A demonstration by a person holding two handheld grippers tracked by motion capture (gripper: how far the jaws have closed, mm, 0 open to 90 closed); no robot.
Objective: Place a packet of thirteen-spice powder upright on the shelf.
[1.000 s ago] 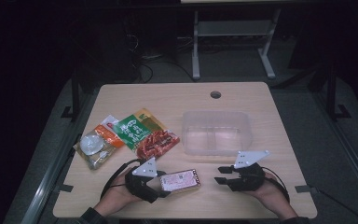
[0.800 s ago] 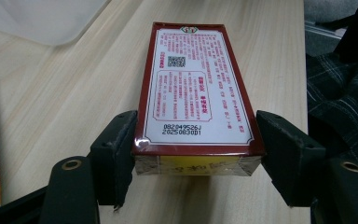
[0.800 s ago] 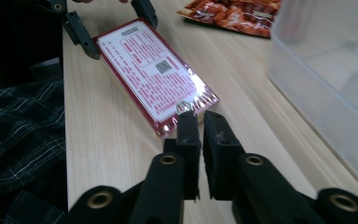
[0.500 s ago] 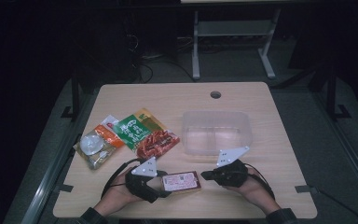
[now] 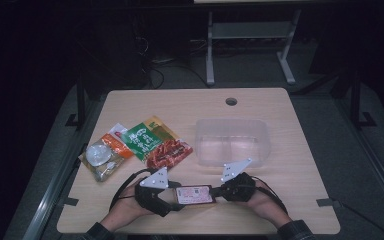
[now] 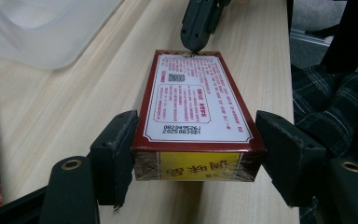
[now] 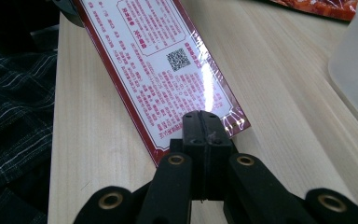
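left gripper view: glossy rectangular box [image 6: 196, 105]

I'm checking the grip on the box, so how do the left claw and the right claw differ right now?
The left claw stands wide with the box between its jaws; the right claw is shut, jaws pressed together. The left one straddles the box's near end; the right one's tip meets the opposite end. Both are black and sit low at the table's front edge.
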